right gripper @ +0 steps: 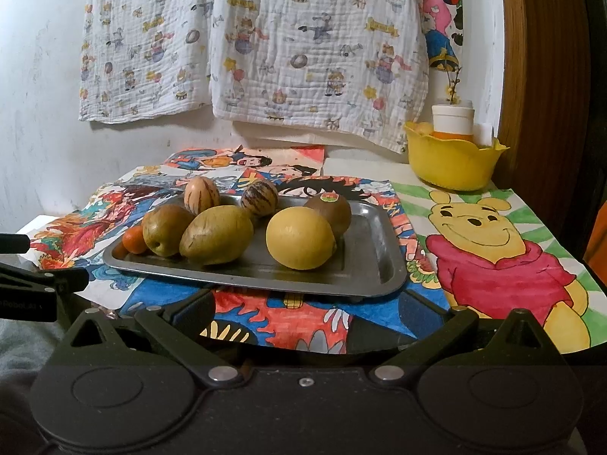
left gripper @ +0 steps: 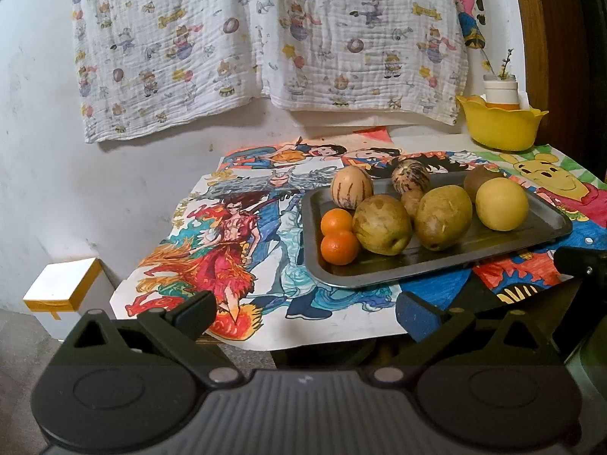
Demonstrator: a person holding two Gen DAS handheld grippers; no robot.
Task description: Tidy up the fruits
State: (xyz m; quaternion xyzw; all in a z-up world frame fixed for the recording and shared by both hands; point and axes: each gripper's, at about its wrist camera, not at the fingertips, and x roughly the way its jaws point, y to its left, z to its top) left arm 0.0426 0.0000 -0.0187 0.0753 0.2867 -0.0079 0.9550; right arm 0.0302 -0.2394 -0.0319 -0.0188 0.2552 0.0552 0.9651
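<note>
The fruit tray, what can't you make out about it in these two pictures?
- Right wrist view: the two oranges are mostly hidden behind the brownish pear.
- Left wrist view: the small brown fruit mid-tray is largely covered by the fruits in front.
- Both views: the yellow bowl hides its contents behind its rim.
- Kiwi sticker: too small to read.

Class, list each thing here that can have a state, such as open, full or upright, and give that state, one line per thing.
left gripper: open, holding nothing
right gripper: open, holding nothing
metal tray: flat on the table, loaded with fruit, right end bare
yellow bowl: upright, holding a white-capped container
patterned cloth: hanging on the wall
</note>
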